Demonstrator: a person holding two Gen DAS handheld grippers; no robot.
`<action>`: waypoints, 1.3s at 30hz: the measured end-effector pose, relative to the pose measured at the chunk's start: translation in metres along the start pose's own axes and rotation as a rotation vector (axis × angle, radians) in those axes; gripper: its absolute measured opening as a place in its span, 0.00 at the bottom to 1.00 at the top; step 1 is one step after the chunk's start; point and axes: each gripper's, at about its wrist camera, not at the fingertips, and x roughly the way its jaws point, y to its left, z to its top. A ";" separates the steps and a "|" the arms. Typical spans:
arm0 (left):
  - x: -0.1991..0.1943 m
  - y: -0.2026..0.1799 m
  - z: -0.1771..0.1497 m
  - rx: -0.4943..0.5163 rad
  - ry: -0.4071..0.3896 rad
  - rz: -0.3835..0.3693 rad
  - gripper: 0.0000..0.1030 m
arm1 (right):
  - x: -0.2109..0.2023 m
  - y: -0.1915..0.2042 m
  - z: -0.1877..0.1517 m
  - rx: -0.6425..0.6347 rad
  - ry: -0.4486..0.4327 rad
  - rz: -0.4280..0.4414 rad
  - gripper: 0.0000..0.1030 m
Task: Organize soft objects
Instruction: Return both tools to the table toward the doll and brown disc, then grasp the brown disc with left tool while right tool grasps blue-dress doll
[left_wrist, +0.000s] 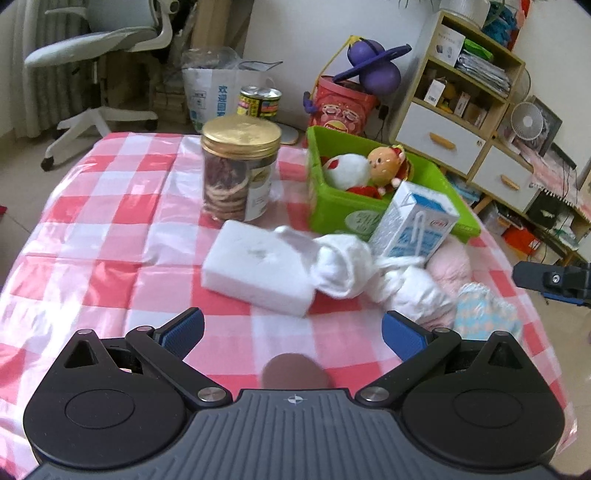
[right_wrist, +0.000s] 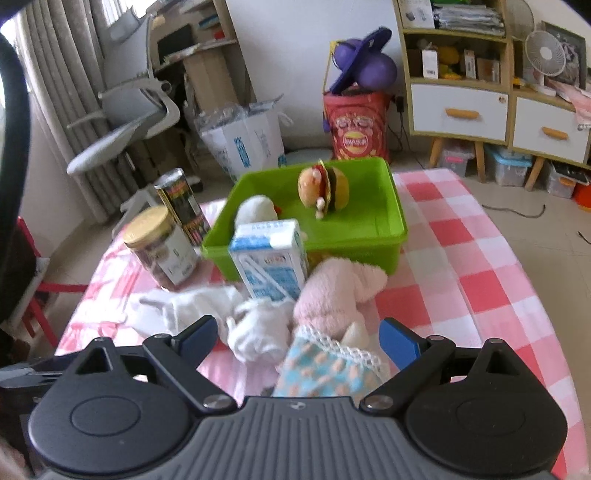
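Observation:
A green bin (left_wrist: 334, 216) (right_wrist: 373, 236) stands on the checked table with a burger plush (left_wrist: 386, 166) (right_wrist: 325, 188) and a white plush (left_wrist: 345, 171) (right_wrist: 256, 208) inside. In front of it lie a white sponge block (left_wrist: 255, 266), white socks (left_wrist: 343, 266) (right_wrist: 258, 326), a pink plush (left_wrist: 450, 269) (right_wrist: 332, 291) and a blue patterned cloth (left_wrist: 484, 314) (right_wrist: 325, 369). My left gripper (left_wrist: 291, 334) is open and empty, just short of the sponge. My right gripper (right_wrist: 299, 338) is open, its jaws on either side of the blue cloth and socks.
A milk carton (left_wrist: 415, 223) (right_wrist: 271, 258) stands against the bin's front. A gold-lidded jar (left_wrist: 238, 166) (right_wrist: 160, 245) and a dark can (right_wrist: 183, 205) stand left of the bin. Chair, bags and shelves stand beyond the table.

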 end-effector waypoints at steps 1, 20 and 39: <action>0.001 0.003 -0.002 0.010 0.002 0.007 0.95 | 0.002 -0.002 -0.002 0.003 0.010 -0.004 0.71; 0.036 0.007 -0.032 0.079 0.214 -0.108 0.70 | 0.034 -0.019 -0.029 0.151 0.256 0.027 0.33; 0.034 0.003 -0.032 0.113 0.200 -0.101 0.42 | 0.010 -0.039 -0.015 0.313 0.182 0.165 0.09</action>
